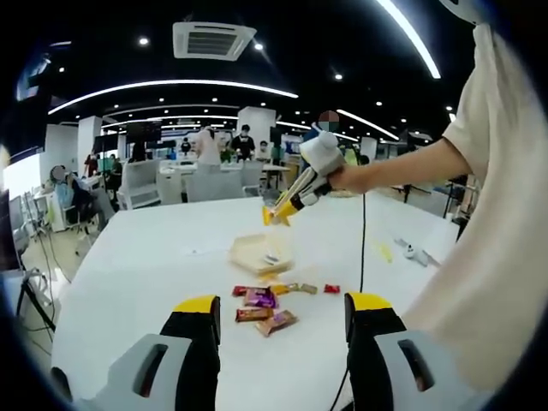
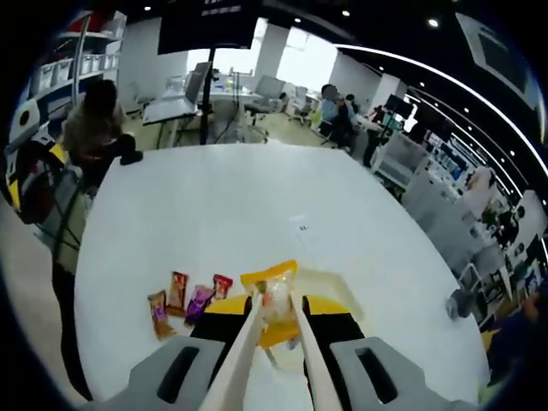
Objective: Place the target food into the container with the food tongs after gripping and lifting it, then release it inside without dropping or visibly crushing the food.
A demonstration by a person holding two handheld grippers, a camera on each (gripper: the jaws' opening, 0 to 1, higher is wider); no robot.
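Holding a pair of food tongs (image 2: 274, 342), the right claw (image 2: 276, 321) is clamped around their two pale arms, and the tong tips pinch a yellow packet (image 2: 271, 295) well clear of the white surface (image 2: 231, 223). In the left gripper view the same right claw (image 1: 301, 193) hangs in the air on the person's outstretched hand (image 1: 347, 178), with the yellow packet (image 1: 276, 214) dangling just above the shallow tan container (image 1: 261, 254). In the right gripper view, the container (image 2: 334, 287) shows as a pale rim right behind the packet.

More wrapped snacks (image 1: 272, 306) lie loose in a small cluster on the near side of the container, in red, purple and brown wrappers. The left claw (image 1: 282, 321) stands wide with nothing between its jaws, low over the surface and near that cluster.

My read is that the packet is light, thin and crinkly, with a slick film wrapper, so it can slide out of smooth tong tips if the squeeze slackens, while too hard a squeeze would crush whatever is inside. The tongs appear to grip it across the middle of its flat faces, which looks a sound hold. The step at hand seems to be lowering it into the container before easing the tongs apart.
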